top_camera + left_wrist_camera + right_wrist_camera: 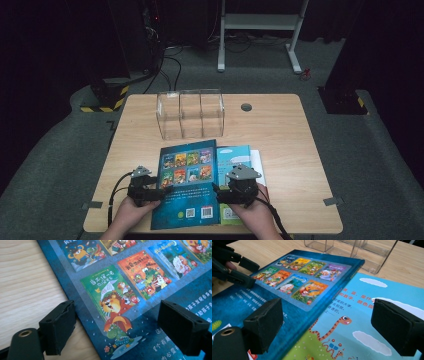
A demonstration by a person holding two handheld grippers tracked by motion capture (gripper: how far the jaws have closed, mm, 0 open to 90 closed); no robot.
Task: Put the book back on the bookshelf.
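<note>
A dark blue picture book (pixel 187 182) lies on top of a light blue book (pixel 235 155) near the table's front edge. My left gripper (pixel 156 192) is open at the dark book's left edge. In the left gripper view (pixel 125 332) one jaw hangs over the bare wood and the other over the dark book's cover (pixel 130 290). My right gripper (pixel 224 192) is open at the dark book's right edge. In the right gripper view (pixel 327 322) its jaws straddle that edge, one above the dark book (pixel 294 282) and one above the light blue book (pixel 362 312). Nothing is gripped.
A clear three-compartment organizer (pixel 190 113) stands empty behind the books, and its base shows in the right gripper view (pixel 362 255). A white book (pixel 258 159) peeks out under the stack. The table (pixel 280 130) has a round cable hole (pixel 246 107) at the back.
</note>
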